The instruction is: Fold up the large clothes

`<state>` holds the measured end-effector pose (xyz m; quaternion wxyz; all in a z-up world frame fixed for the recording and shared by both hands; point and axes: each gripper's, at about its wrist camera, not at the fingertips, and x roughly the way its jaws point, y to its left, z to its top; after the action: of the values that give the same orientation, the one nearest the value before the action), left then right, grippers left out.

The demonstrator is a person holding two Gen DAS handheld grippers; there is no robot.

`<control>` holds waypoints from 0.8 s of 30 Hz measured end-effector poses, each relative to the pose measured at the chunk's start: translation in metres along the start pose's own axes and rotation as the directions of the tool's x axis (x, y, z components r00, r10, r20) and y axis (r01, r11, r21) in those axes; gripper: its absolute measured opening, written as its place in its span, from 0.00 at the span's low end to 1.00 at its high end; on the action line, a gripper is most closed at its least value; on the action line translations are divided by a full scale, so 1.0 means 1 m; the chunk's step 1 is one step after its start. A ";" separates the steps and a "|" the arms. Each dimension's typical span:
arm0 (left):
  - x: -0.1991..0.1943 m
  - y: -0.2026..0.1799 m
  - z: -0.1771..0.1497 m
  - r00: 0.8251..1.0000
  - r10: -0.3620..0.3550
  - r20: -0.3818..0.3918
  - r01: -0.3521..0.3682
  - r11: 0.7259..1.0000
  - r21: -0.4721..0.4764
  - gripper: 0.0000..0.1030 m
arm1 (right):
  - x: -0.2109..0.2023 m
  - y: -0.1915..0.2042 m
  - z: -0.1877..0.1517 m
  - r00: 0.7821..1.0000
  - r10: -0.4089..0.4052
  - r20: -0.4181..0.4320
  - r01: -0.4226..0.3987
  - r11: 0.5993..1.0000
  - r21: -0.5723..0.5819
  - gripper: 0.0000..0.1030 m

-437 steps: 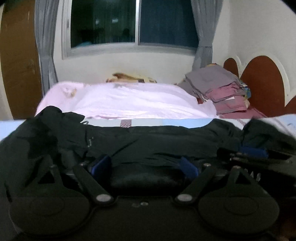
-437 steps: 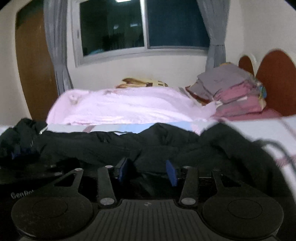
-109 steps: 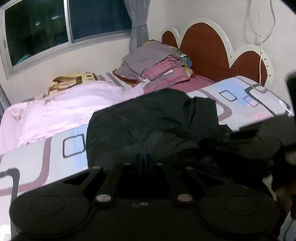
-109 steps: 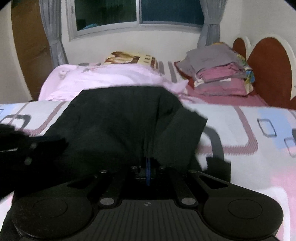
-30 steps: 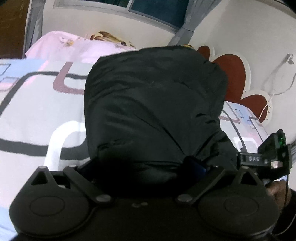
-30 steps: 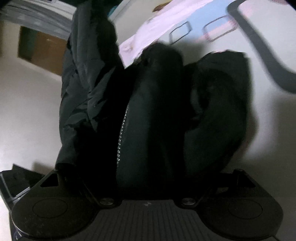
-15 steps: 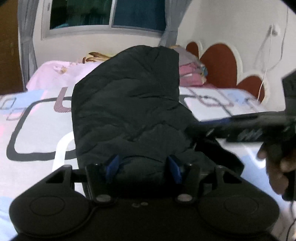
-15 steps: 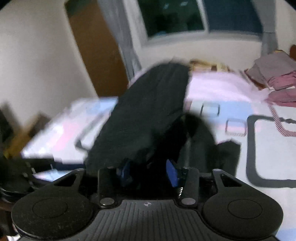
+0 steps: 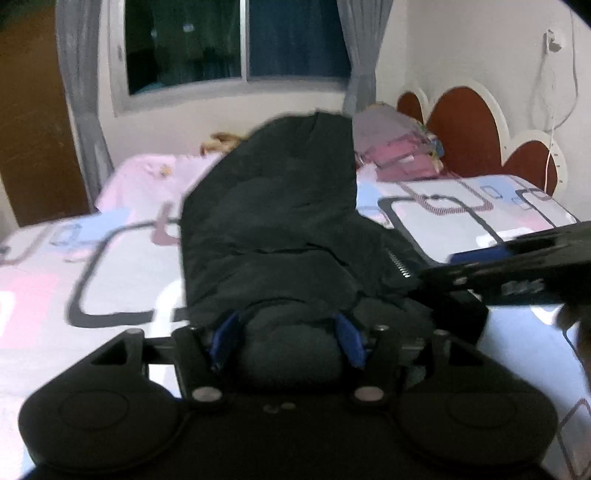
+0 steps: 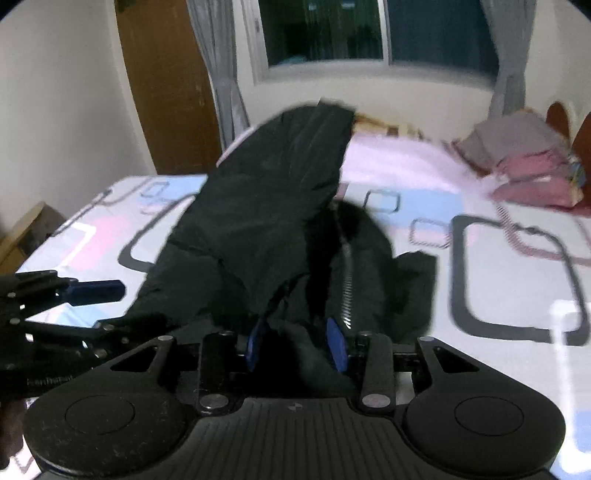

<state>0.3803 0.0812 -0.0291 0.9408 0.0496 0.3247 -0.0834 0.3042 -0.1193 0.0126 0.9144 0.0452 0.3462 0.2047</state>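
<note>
Black jacket [image 9: 273,221] lengthwise twd window [image 9: 236,40]

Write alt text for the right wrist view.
The right gripper, jaws closing on black fabric, holds a black jacket over a patterned bed. The left gripper sits at left; folded clothes and a window lie beyond.

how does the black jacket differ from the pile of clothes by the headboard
The black jacket is one dark, bulky garment stretched along the middle of the bed; the pile is several grey and pink pieces.
The jacket is loosely bunched, with both grippers at its near end; the pile looks folded, stacked, and untouched.
The jacket shows a zipper; the pile shows none.
Both rest on the bed.
</note>
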 end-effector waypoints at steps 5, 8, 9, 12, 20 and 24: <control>-0.066 -0.018 -0.026 0.996 0.072 0.062 -0.068 0.996 -0.060 0.94 | -0.062 0.011 -0.040 0.999 -0.043 0.003 0.043 0.999 0.000 0.45; -0.107 -0.036 -0.054 0.982 0.162 0.098 -0.154 0.985 -0.083 1.00 | -0.105 0.018 -0.075 0.993 -0.105 0.061 0.106 0.994 -0.015 1.00; -0.117 -0.041 -0.060 0.979 0.183 0.094 -0.174 0.981 -0.090 1.00 | -0.113 0.022 -0.085 0.991 -0.123 0.052 0.124 0.992 -0.024 1.00; -0.152 -0.054 -0.082 0.983 0.171 0.062 -0.162 0.979 -0.124 1.00 | -0.139 0.031 -0.114 0.986 -0.163 0.022 0.163 0.986 -0.017 1.00; -0.224 -0.091 -0.112 0.983 0.159 0.089 -0.149 0.983 -0.102 1.00 | -0.204 0.057 -0.162 0.977 -0.206 0.059 0.207 0.978 -0.005 1.00; -0.238 -0.097 -0.119 0.983 0.157 0.099 -0.148 0.984 -0.099 1.00 | -0.222 0.060 -0.169 0.977 -0.201 0.065 0.201 0.980 0.007 1.00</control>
<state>0.1059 0.0332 0.0216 0.9616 0.0267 0.2730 0.0013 0.0230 -0.1648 0.0347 0.9413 0.0170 0.3189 0.1096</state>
